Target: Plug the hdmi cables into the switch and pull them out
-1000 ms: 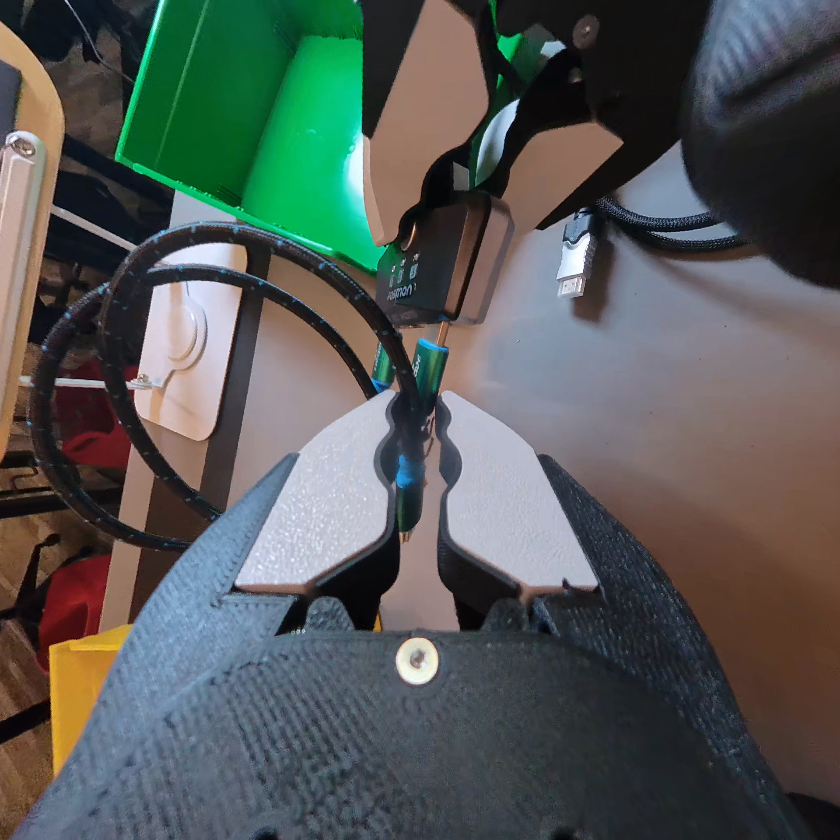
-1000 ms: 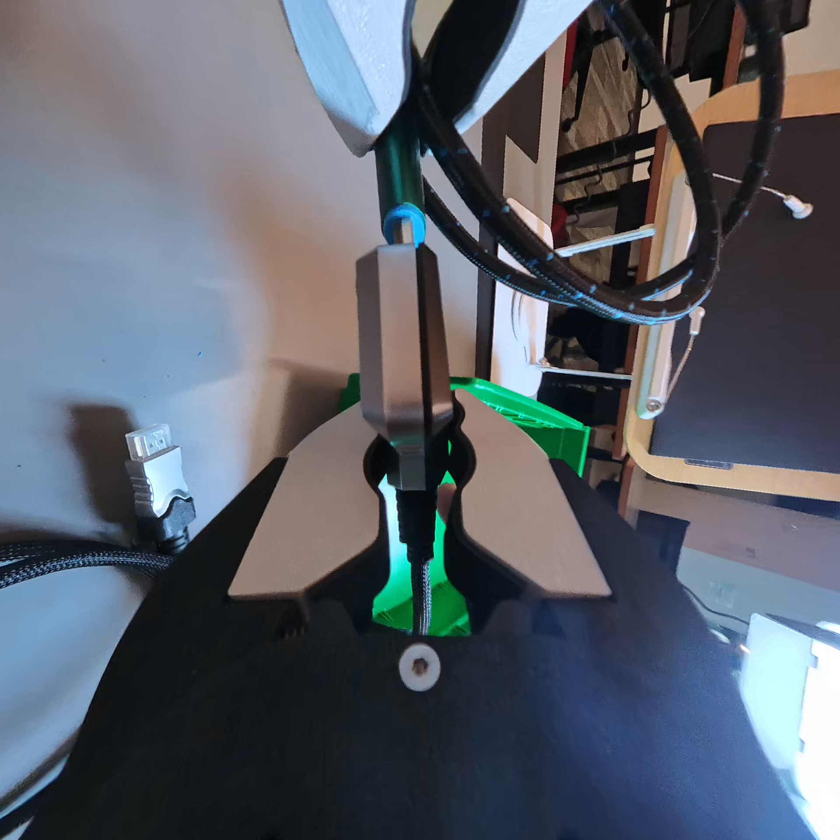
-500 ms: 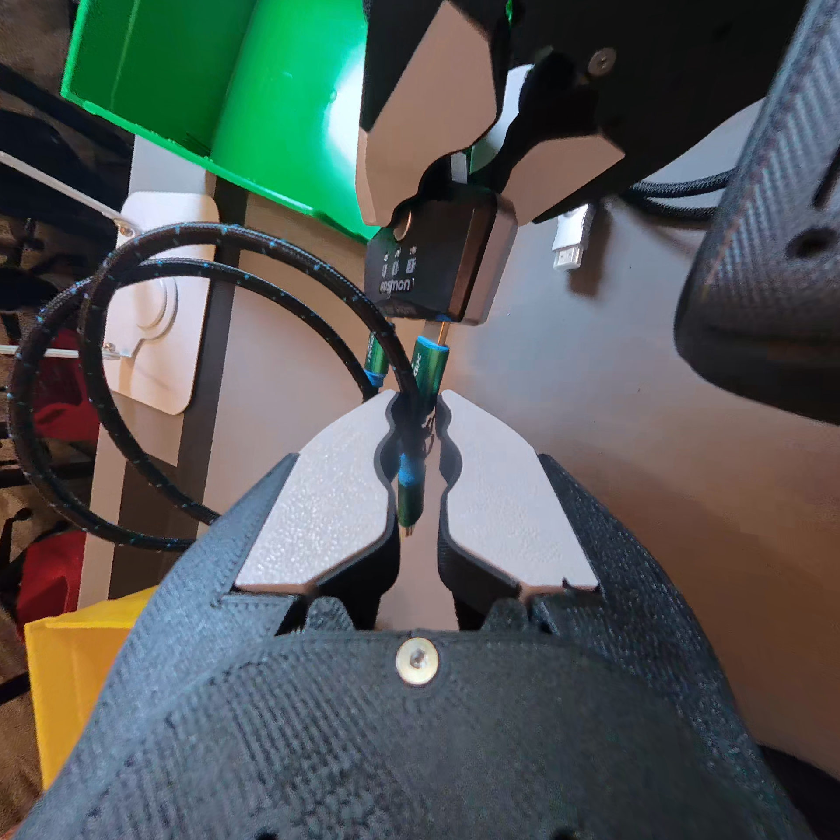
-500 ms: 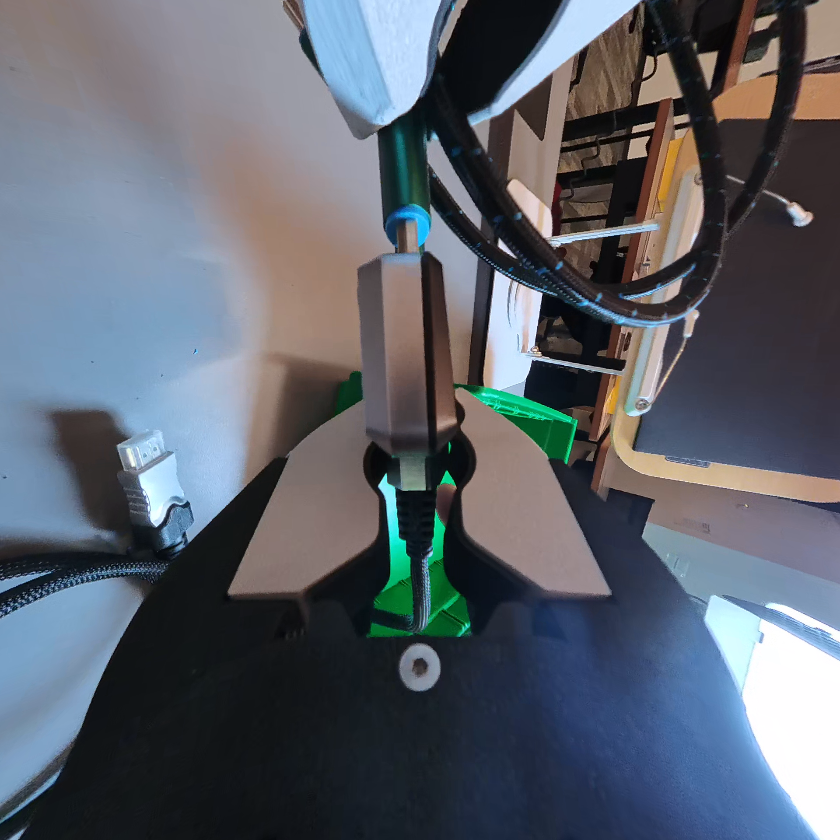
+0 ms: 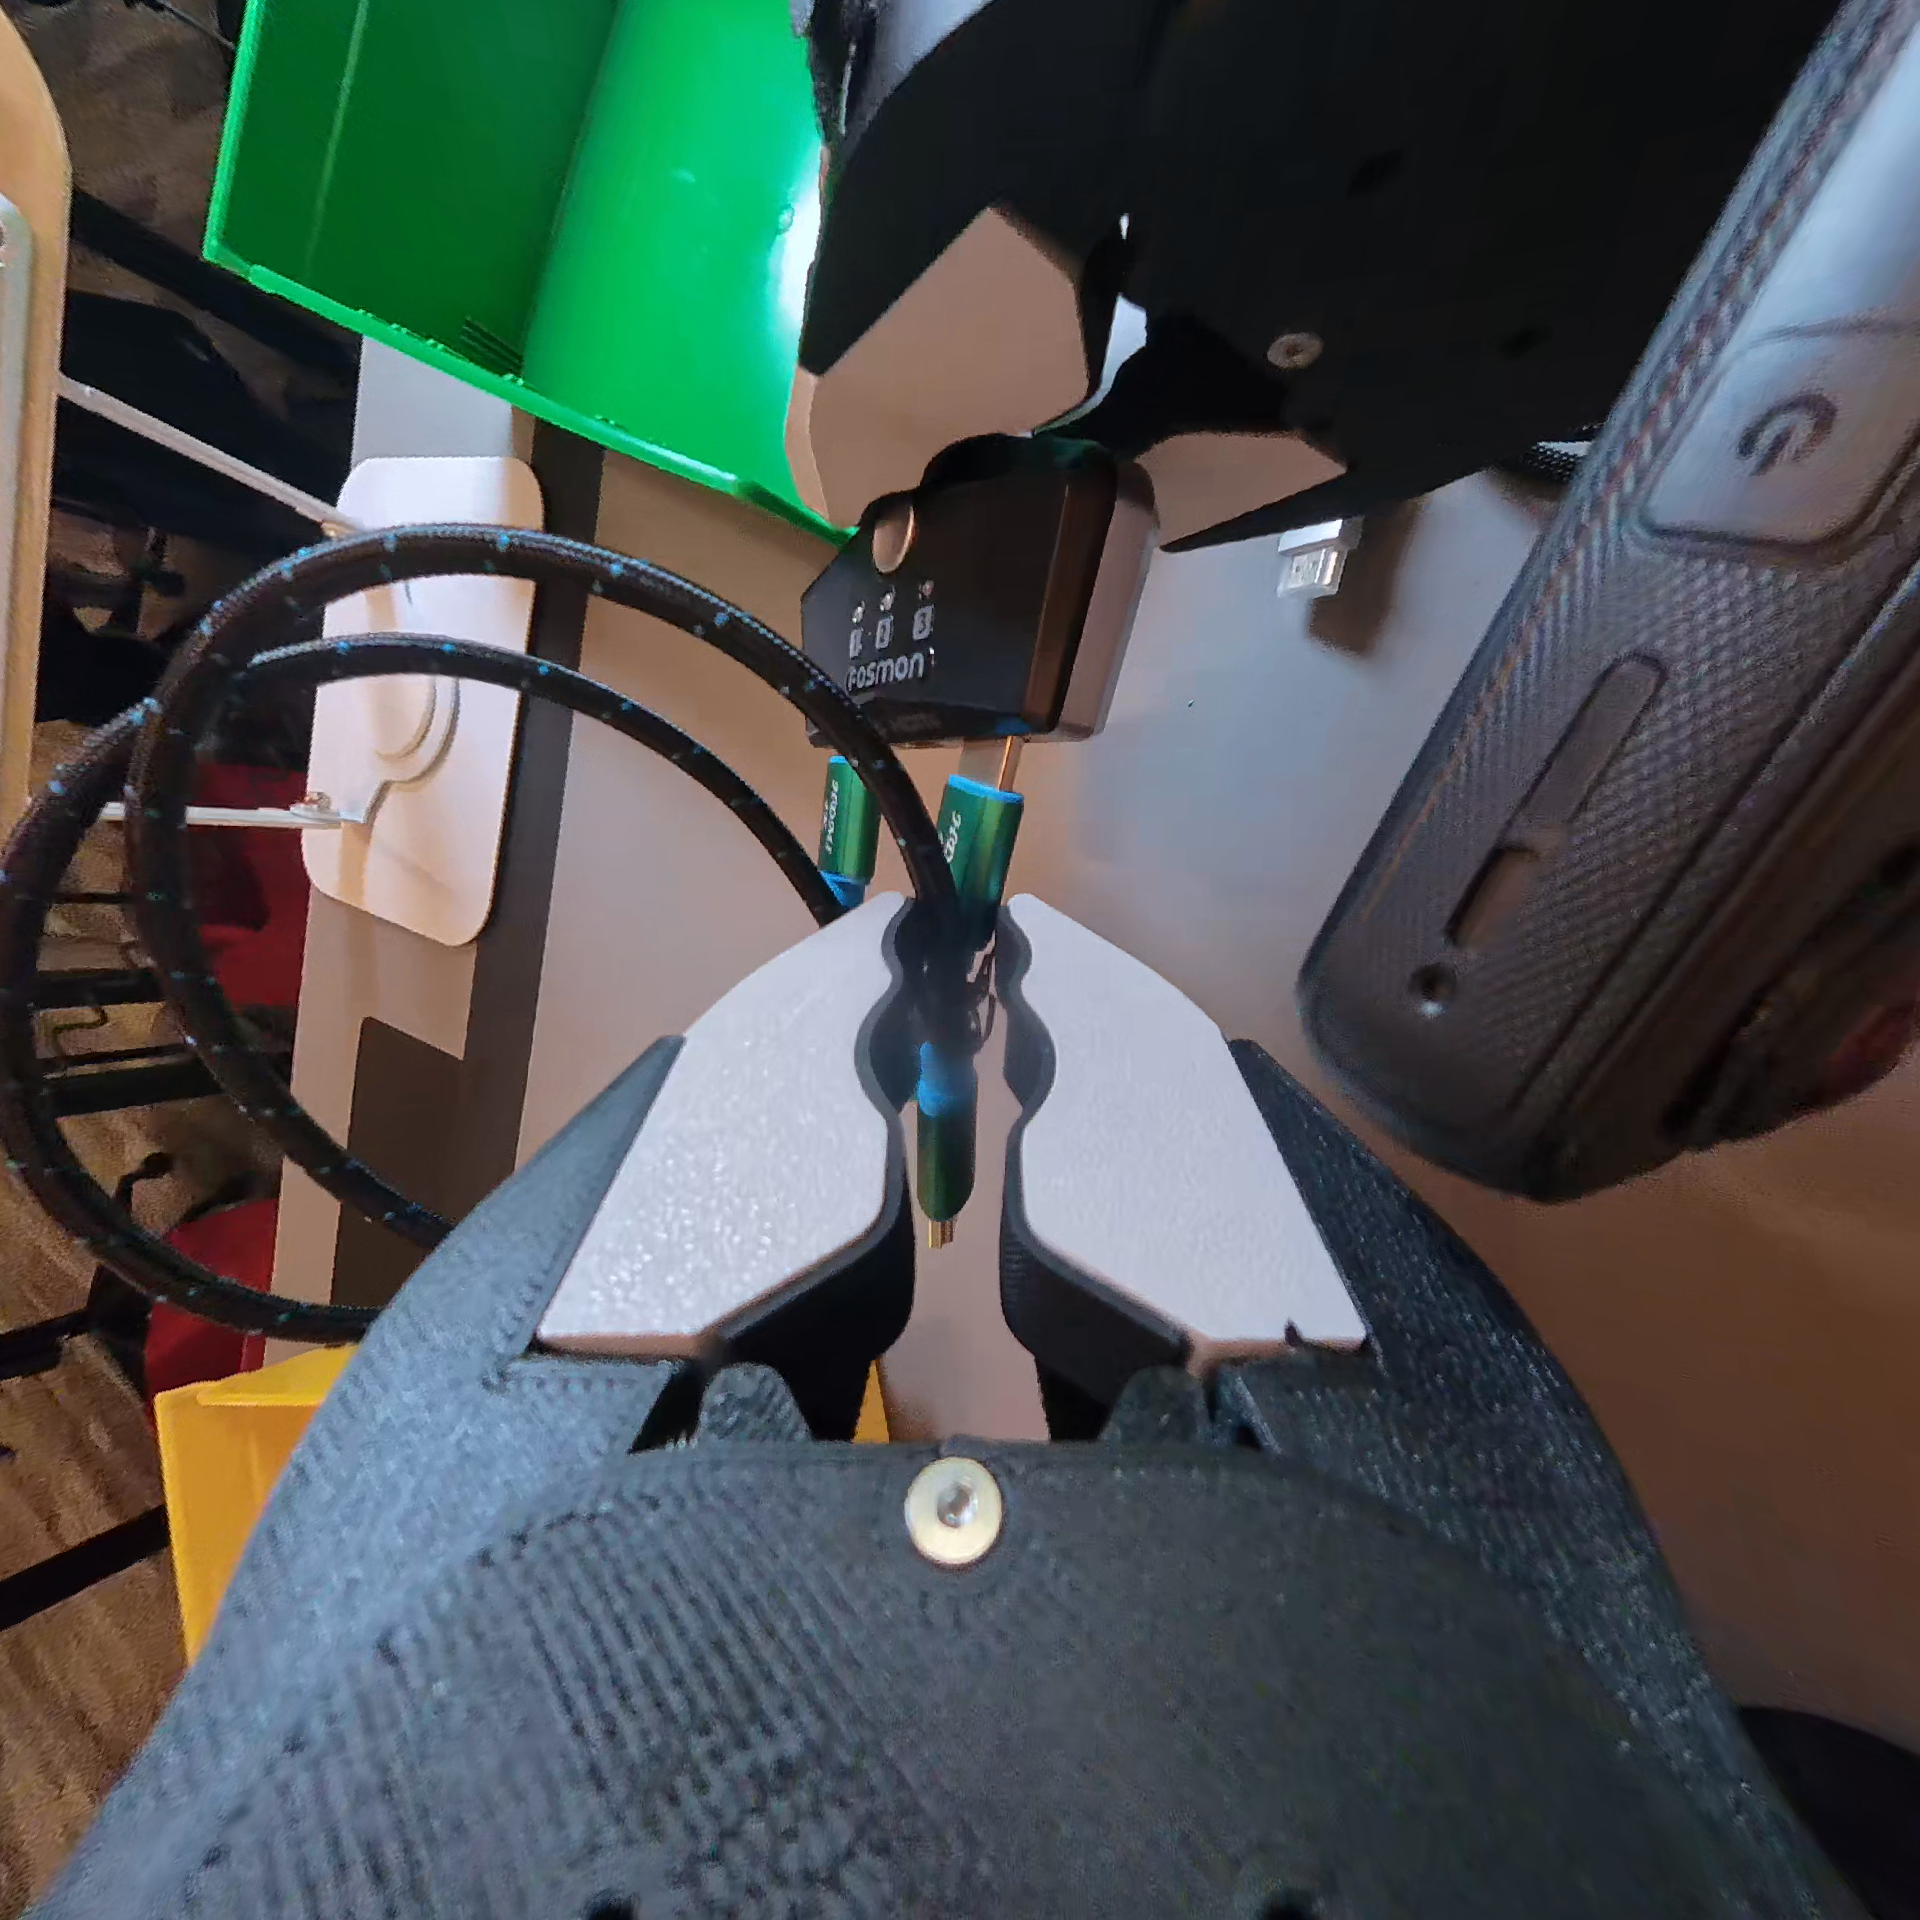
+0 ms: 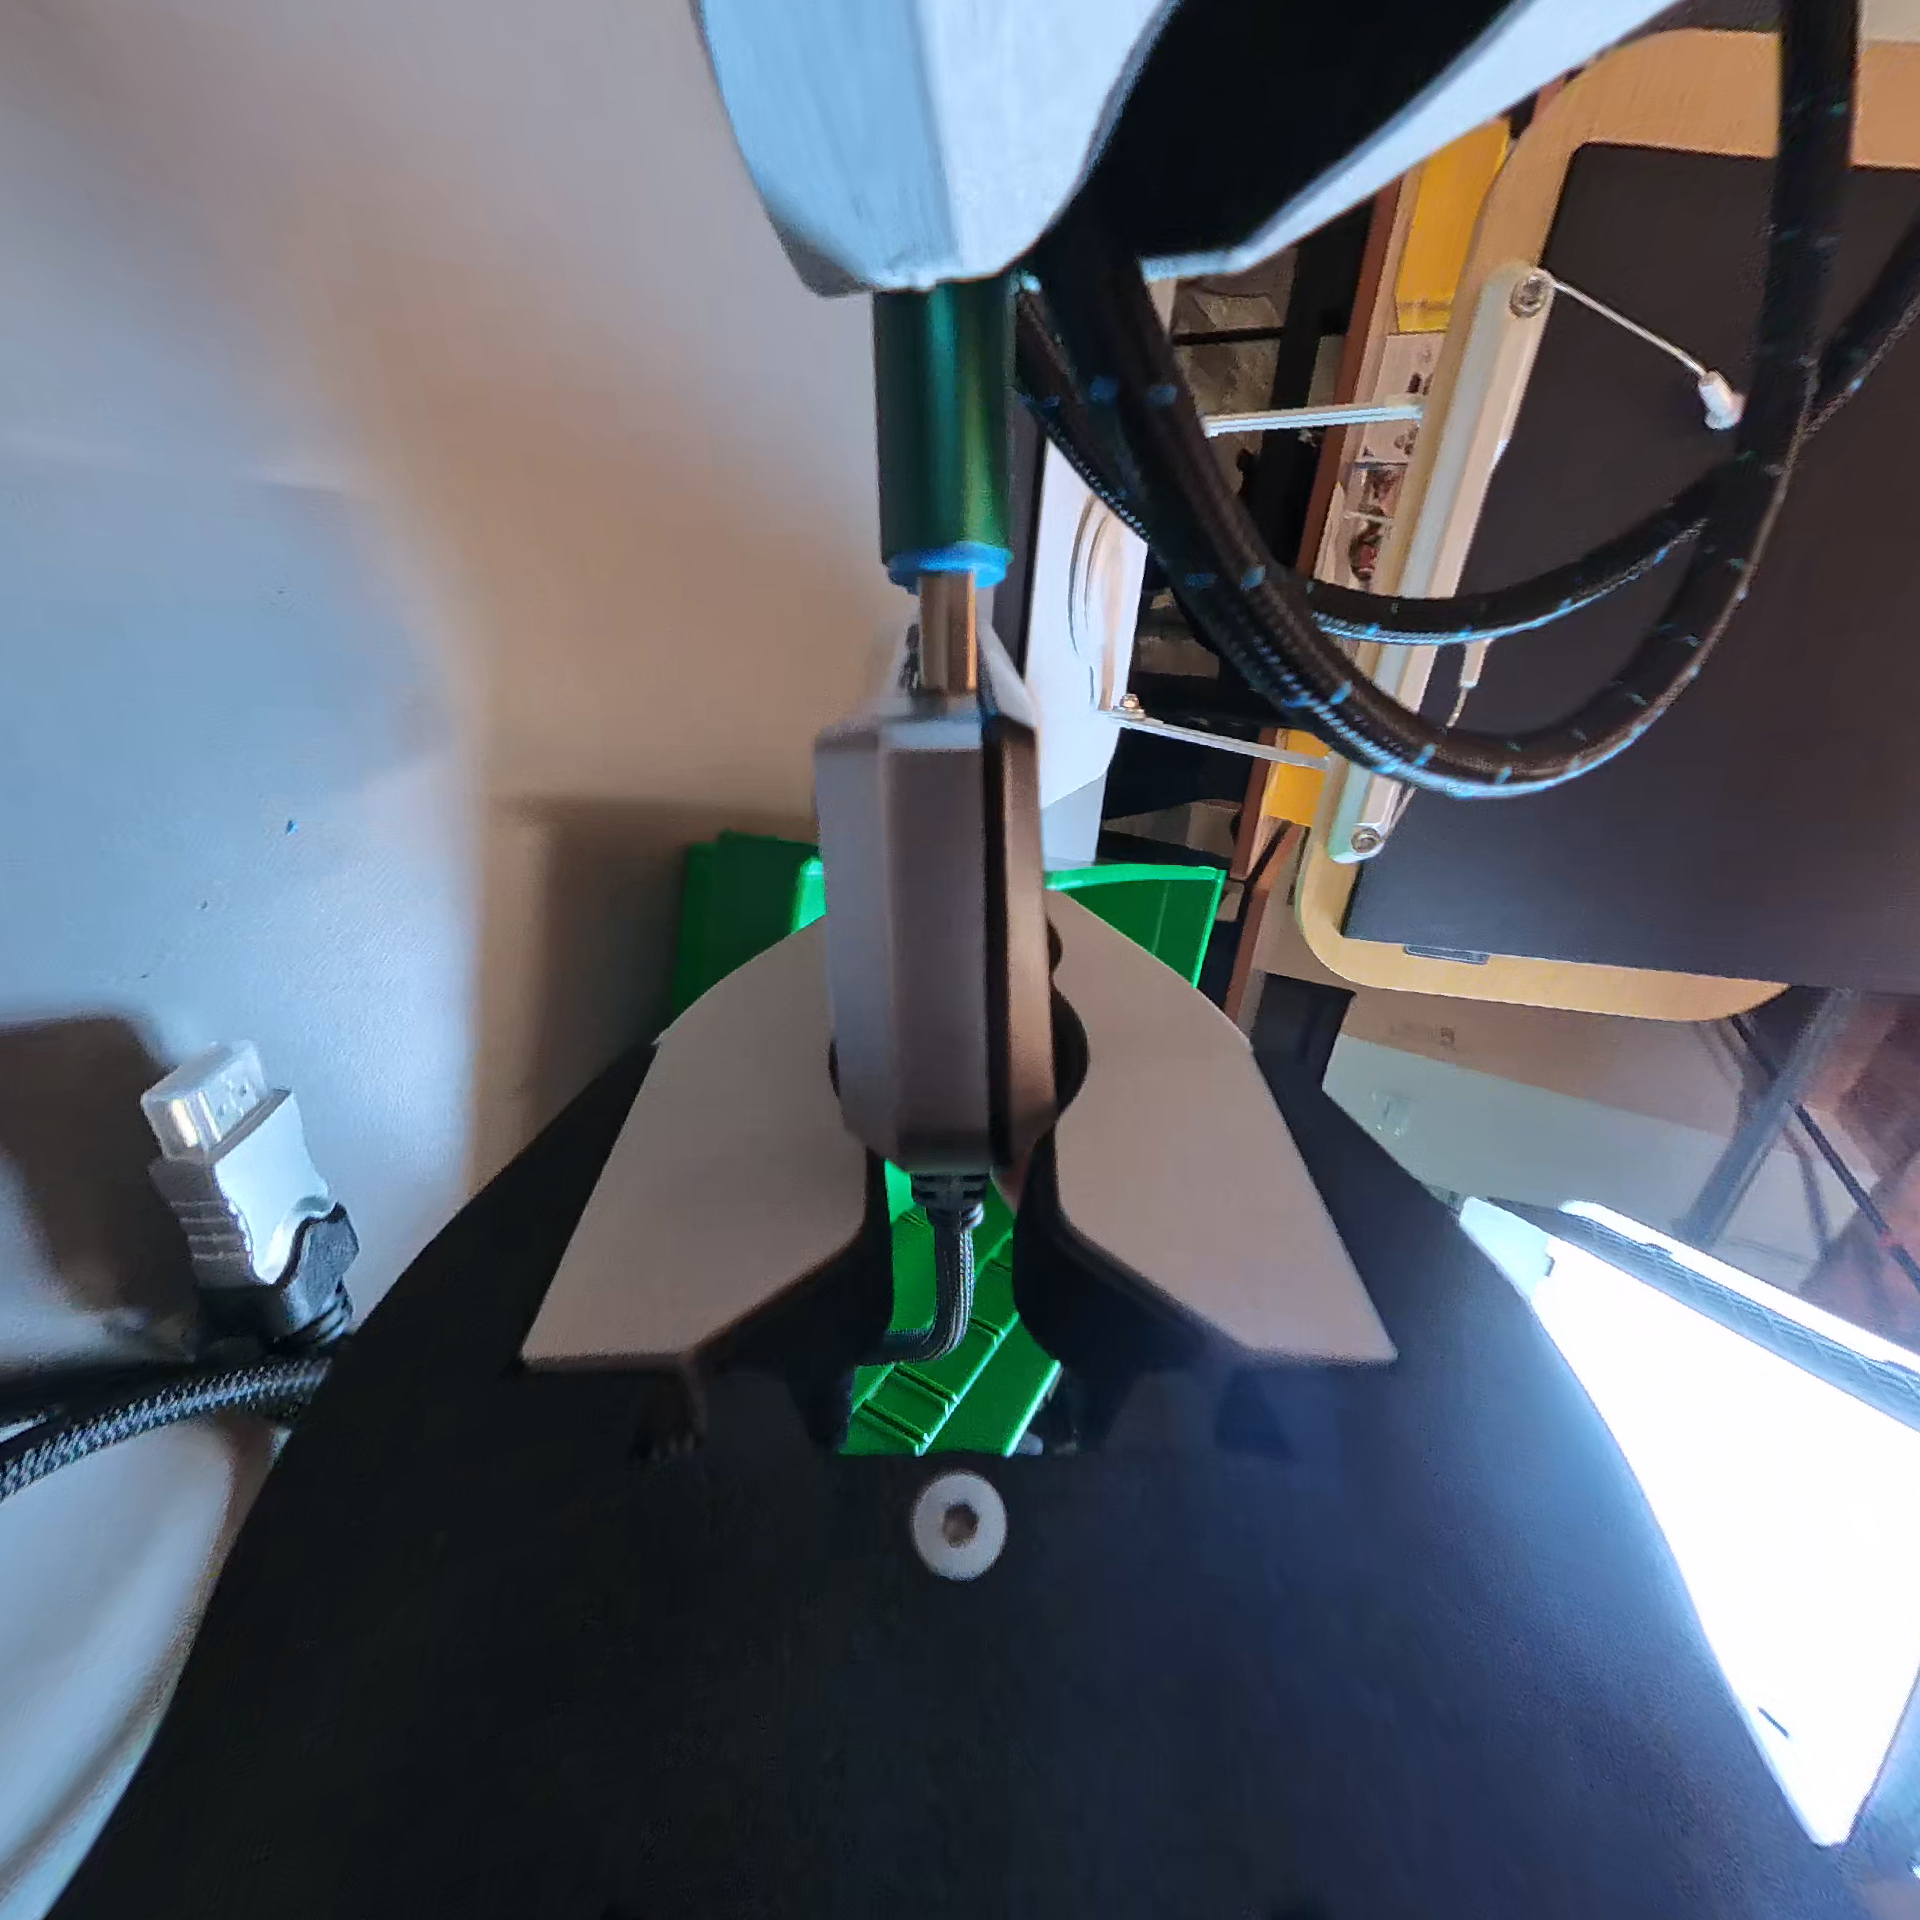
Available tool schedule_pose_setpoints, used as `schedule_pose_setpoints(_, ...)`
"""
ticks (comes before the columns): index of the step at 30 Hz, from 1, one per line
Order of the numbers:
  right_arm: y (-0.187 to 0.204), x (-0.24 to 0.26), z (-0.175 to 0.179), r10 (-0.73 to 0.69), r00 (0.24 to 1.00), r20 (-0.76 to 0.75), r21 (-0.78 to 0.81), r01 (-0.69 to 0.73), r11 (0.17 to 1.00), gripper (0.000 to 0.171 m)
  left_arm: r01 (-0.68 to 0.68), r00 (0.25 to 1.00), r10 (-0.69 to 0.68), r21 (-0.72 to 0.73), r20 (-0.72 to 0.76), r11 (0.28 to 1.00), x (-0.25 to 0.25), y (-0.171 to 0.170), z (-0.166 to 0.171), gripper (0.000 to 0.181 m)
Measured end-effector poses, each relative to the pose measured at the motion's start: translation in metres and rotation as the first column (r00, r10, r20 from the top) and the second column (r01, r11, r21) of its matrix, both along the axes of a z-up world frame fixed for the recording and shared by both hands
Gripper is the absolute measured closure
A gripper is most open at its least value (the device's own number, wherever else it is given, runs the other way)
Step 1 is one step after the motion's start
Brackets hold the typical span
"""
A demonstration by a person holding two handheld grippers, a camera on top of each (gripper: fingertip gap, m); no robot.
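Observation:
The black HDMI switch (image 5: 966, 613) hangs above the beige table, and my right gripper (image 5: 997, 488) is shut on it. In the right wrist view the switch (image 6: 914, 935) stands edge-on between my right gripper's (image 6: 935, 997) fingers. My left gripper (image 5: 951, 914) is shut on a green HDMI plug (image 5: 977, 831) and its black braided cable (image 5: 468, 551). The plug's metal tip (image 6: 945, 634) is part-way out of the switch. A second green plug (image 5: 847, 826) sits beside it at the switch. A third green plug (image 5: 945, 1143) hangs between my left fingers.
A silver HDMI plug (image 6: 234, 1164) on a black braided lead lies on the table. A green bin (image 5: 468, 208) stands at the table's far edge and a yellow bin (image 5: 229, 1475) below it. The right gripper's black camera body (image 5: 1662, 727) looms close on the right. My right fingertips sit around 9 cm from my left ones.
The gap between the green plug's blue collar and the switch has widened, so more of the metal tip shows. Both grippers have shifted slightly and stay shut.

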State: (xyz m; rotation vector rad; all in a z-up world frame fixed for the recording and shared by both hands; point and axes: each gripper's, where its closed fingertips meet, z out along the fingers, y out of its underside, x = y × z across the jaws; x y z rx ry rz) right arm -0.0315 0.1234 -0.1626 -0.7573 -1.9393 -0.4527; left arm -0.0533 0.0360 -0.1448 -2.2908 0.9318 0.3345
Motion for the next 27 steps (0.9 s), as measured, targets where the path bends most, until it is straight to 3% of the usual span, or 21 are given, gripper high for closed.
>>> schedule_pose_setpoints(10,-0.005,-0.017,0.014,-0.031,0.986,-0.162,0.078,0.044,0.996,0.148,-0.074,0.997,0.074,0.007,-0.032,0.997,-0.017,-0.006,0.008,0.167)
schedule_pose_setpoints(15,-0.006,-0.018,0.01,0.069,0.99,-0.123,0.126,-0.053,0.991,0.146,-0.066,0.998,0.066,-0.006,-0.019,0.998,-0.016,-0.004,0.004,0.167)
schedule_pose_setpoints(22,-0.032,-0.023,0.015,0.261,0.948,-0.184,0.058,-0.255,0.965,0.143,-0.06,0.998,0.06,-0.008,0.002,0.998,-0.011,-0.003,0.002,0.167)
schedule_pose_setpoints(27,-0.037,-0.023,0.012,0.283,0.946,-0.155,0.07,-0.275,0.959,0.148,-0.048,0.999,0.048,-0.022,0.007,0.999,-0.012,-0.004,-0.001,0.167)
